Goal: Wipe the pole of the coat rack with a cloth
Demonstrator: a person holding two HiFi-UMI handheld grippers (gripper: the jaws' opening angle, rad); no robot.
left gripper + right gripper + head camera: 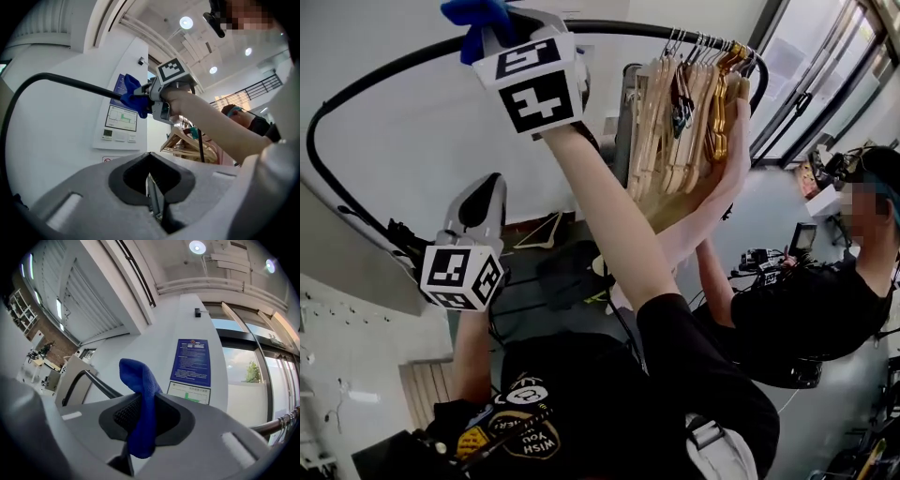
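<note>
Cloth (140, 394): blue, fuzzy microfibre, folded; pinched tight in the right gripper (485, 36) fingers (84, 427), against the pole's top run.
Pole (394, 70): thin black round tube, bending smoothly down at the left.
Left gripper (152, 187): lower, near the bend; smooth grey fingers closed together on nothing.
Hangers (684, 122): pale wood, bunched under another person's hand (736, 122).

Carrier: black curved pole (628, 28) of the coat rack. Wooden hangers (675, 122) hang bunched at its right end. A blue cloth (476, 17) sits against its upper section. On the grey floor (534, 317), one wooden hanger (540, 231) lies beside the wall.
</note>
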